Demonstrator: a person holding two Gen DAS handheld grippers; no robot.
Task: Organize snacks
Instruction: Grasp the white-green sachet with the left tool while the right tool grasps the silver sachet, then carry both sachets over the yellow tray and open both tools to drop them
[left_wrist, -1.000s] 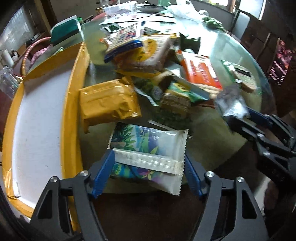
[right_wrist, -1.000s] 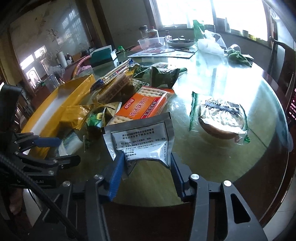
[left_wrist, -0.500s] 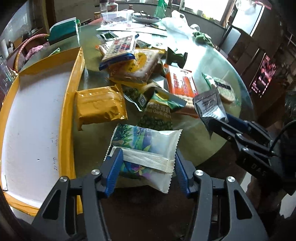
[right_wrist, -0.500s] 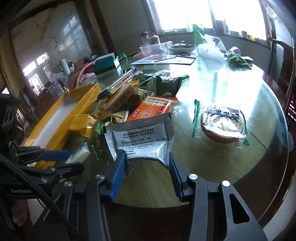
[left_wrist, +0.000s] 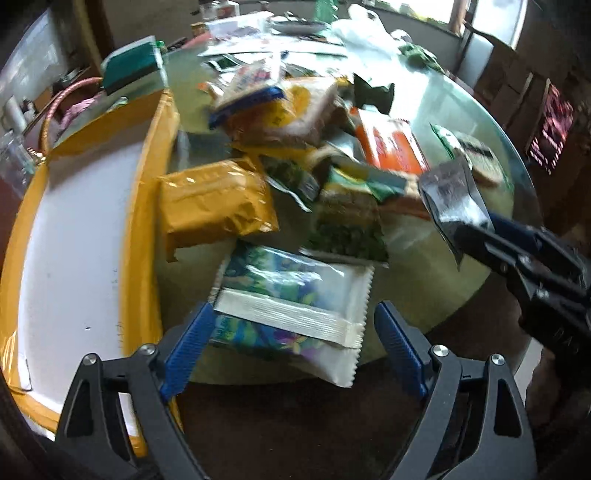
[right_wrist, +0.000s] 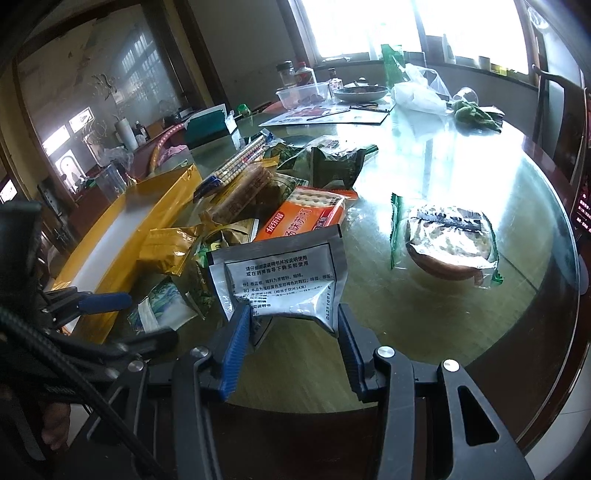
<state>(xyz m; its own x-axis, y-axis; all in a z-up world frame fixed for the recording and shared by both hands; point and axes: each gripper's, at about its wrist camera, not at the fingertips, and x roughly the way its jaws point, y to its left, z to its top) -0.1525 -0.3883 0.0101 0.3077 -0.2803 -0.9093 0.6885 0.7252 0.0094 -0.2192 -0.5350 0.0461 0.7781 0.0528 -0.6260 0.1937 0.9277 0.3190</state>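
Left gripper (left_wrist: 291, 347): jaws opening, spread wide now! The floral pack (left_wrist: 295, 306) lies between the blue pads, but there is a clear gap on its right side, so nothing is pinched.
Floral pack: white wrapper, leafy print, lying flat at the near edge of the table (left_wrist: 424, 258), one corner poking out over the rim. The tray (left_wrist: 144, 221) is just to its left.
Right gripper (right_wrist: 291, 332): about half open and clamped on the silver sachet (right_wrist: 284, 273), holding it up off the table, printed side to the camera.
Silver sachet: in the left wrist view it hangs in those jaws well to the right of the tray, in front of the orange box (left_wrist: 395, 147).
Tray: yellow rim, white floor, sitting at the left of the table with a bare floor in view.
Gold pack (left_wrist: 218, 199): pressed right up against the tray's right wall, on the table.
Green pack (left_wrist: 347, 225): to the right of the gold pack, further from the tray, just beyond the floral pack.
Snack heap: piled behind those two, away from the tray's near end; a blue-edged pack (left_wrist: 247, 99) rides on top.
Round cake (right_wrist: 447, 243): in its clear wrapper, alone, well apart from the tray on the far right of the table.
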